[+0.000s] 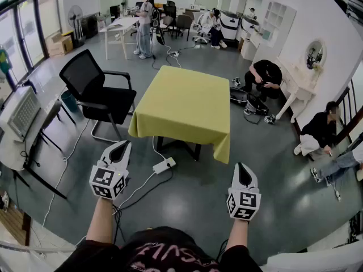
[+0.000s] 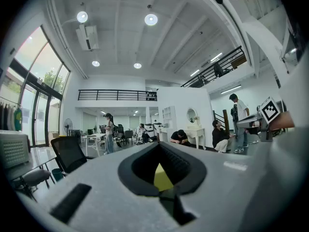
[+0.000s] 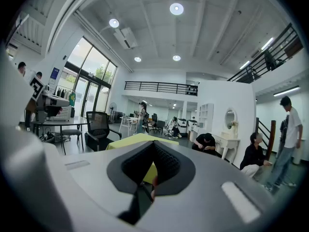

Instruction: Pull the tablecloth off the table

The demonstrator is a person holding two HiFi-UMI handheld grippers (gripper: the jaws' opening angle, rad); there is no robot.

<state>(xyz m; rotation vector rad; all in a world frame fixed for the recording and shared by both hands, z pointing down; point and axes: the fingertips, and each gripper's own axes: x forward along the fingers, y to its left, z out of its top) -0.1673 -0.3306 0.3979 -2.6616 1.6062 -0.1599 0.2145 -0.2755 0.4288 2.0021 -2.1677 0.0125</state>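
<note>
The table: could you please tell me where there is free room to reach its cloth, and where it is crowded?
Bare floor lies before the cloth's near right corner, and the cloth top is empty. Crowded: a power strip at the near left, the chair along the left side, a person at the far right.

I read tablecloth [image 1: 184, 103] as matt yellow cloth, smooth on top, soft folds at corners. Floor [image 1: 187, 214] grey, polished, faint sheen. Chair [image 1: 93, 89]: black fabric seat, thin metal legs, to my eye. Left tongs [image 1: 121, 147] and right tongs [image 1: 243, 170]: matt pale-grey plastic shells, black ribbed pads inside.
</note>
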